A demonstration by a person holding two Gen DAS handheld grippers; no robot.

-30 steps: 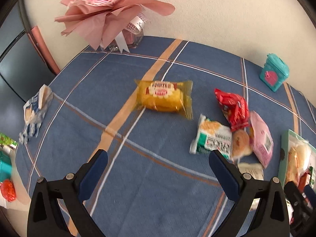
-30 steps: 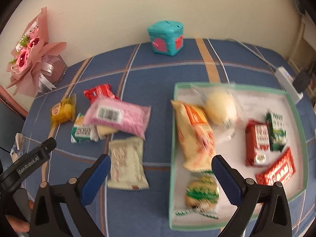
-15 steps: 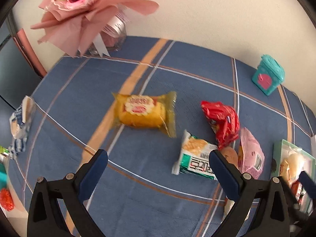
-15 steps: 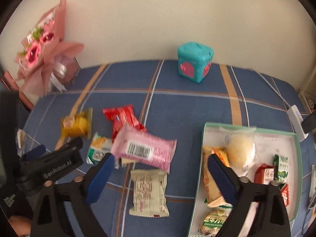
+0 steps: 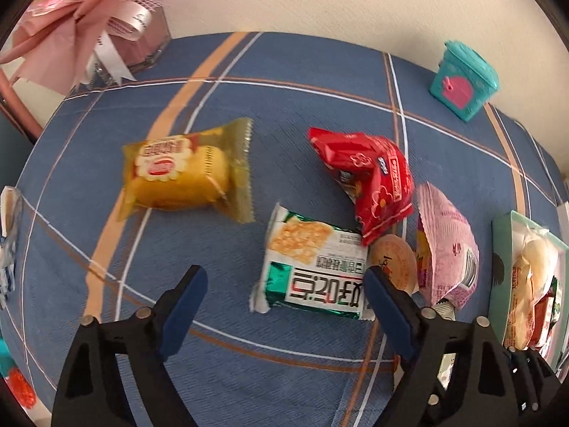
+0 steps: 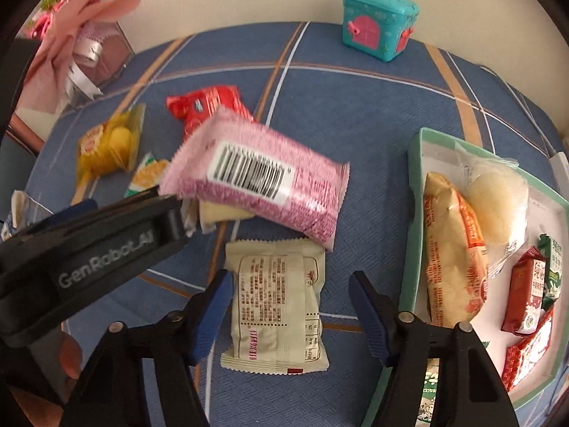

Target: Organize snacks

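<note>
Snacks lie scattered on a blue plaid cloth; lower left of centre, a green cracker pack (image 5: 313, 270) sits between the closing left gripper (image 5: 284, 284) jaws, untouched; the closing right gripper (image 6: 290, 293) straddles a cream packet (image 6: 277, 306), tray (image 6: 414, 213) at right

The left gripper (image 5: 282, 293) hangs over the blue cloth (image 5: 302, 114), jaws closing around the green cracker pack (image 5: 314, 272) without touching it. A yellow cake (image 5: 181, 172) lies apart; a red packet (image 5: 370, 185) overlaps the pack's corner.

Your cracker packet (image 5: 313, 270) lies right of the cake packet (image 5: 181, 174), the barcode-labelled pouch (image 6: 256, 178) overlaps a biscuit packet (image 6: 277, 302), the tray (image 6: 414, 185) of snacks sits right, the house-shaped box (image 6: 377, 21) behind.
</note>
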